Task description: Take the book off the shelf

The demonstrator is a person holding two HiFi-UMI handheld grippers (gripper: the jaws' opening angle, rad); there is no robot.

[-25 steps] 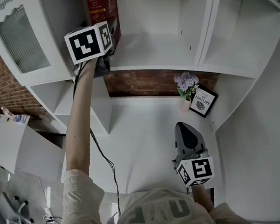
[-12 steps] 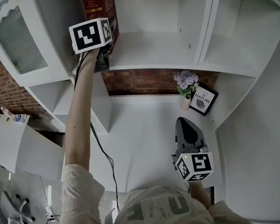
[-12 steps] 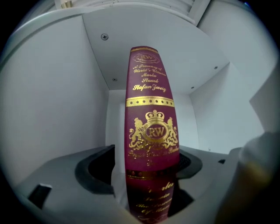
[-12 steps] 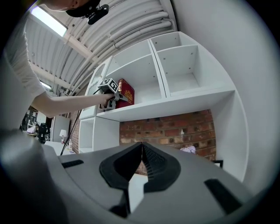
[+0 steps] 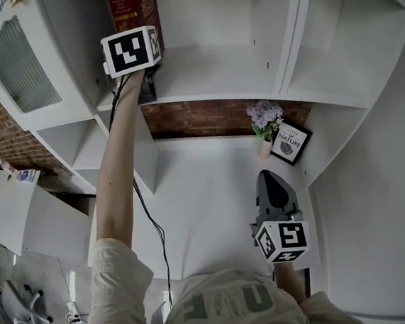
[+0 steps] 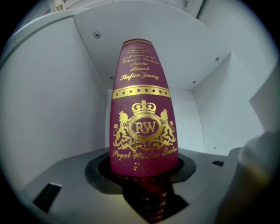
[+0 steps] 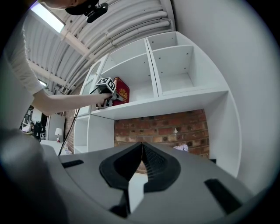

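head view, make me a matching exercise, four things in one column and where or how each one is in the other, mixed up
Things:
1. book
2. flowers
3. framed picture
4. right claw

Place or state:
a. shut, low above the white counter
b. upright on the upper shelf
c. leaning just right of the flowers
d. in a small vase by the brick wall

Pairs: 1-b, 2-d, 3-c, 4-a
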